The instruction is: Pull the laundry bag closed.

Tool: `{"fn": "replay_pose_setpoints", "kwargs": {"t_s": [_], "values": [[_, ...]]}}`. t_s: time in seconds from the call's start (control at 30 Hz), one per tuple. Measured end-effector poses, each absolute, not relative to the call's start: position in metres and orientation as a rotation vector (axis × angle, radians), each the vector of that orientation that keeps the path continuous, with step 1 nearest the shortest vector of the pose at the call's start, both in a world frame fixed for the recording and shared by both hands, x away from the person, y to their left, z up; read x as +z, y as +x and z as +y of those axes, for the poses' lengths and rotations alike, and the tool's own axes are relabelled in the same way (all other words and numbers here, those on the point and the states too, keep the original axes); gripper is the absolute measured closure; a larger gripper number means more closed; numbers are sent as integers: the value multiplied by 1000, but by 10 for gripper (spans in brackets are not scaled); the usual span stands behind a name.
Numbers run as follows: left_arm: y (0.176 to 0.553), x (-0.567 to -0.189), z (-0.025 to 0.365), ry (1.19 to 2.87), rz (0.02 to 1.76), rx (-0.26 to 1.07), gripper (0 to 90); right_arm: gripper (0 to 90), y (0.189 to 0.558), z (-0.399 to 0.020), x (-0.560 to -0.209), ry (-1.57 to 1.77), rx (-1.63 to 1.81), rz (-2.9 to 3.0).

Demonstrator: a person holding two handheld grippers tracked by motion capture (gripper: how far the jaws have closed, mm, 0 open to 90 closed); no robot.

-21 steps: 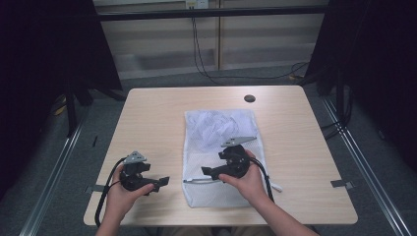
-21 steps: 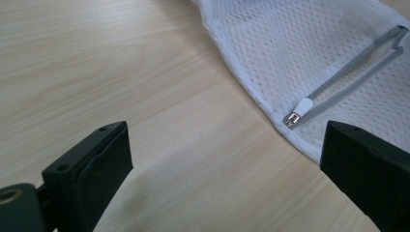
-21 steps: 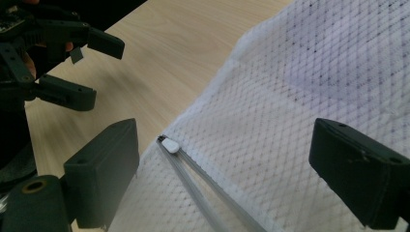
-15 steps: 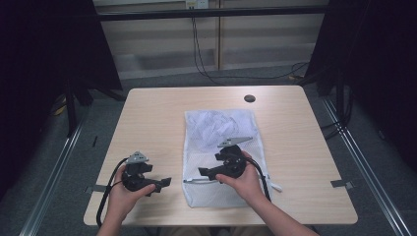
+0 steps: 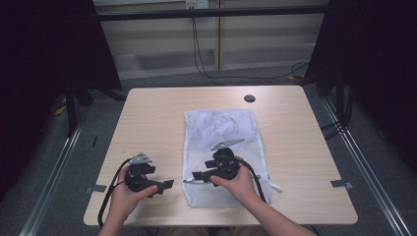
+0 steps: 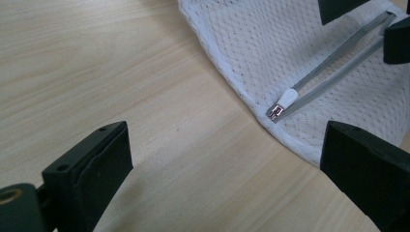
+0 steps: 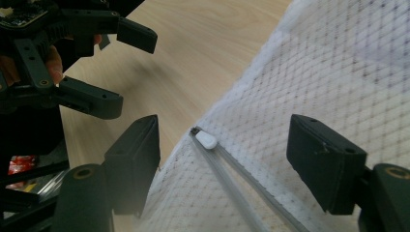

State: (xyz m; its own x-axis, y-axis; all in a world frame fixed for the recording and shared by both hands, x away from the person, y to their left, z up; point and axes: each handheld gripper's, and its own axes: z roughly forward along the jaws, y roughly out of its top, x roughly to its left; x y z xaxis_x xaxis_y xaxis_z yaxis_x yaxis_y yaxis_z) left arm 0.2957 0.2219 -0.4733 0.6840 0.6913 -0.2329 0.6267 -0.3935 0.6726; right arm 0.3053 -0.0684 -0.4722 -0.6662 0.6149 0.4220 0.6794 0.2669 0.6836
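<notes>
Right gripper (image 5: pixel 196 175) hovers low over the mesh bag (image 5: pixel 223 147), jaws spread, with the white zipper pull (image 7: pixel 207 140) lying between them, not pinched. The bag lies flat from the tabletop's middle toward the near edge, its zipper (image 6: pixel 333 63) running across the near end and the pull at the bag's left edge. Left gripper (image 5: pixel 167 184) waits just beside that edge over bare wood, jaws spread too, holding nothing. This looks like the approach to the zip: next the right jaws need to drop and close squarely on that small pull, while the left probably pins the corner. Pale wooden table (image 5: pixel 157 113) with a dark round plug (image 5: pixel 250 98) near the far edge; black curtains and cables beyond.
</notes>
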Motion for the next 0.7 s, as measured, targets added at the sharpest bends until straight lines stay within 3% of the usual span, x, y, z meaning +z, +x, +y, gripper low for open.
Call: {"fn": "replay_pose_setpoints", "kwargs": {"t_s": [0.23, 0.7], "values": [[294, -472, 220, 2124, 1002, 101, 42, 392, 306, -65, -475, -1249, -1350, -2386], [290, -472, 221, 2128, 1009, 92, 43, 516, 309, -55, -483, -1253, -1272, -2347]]}}
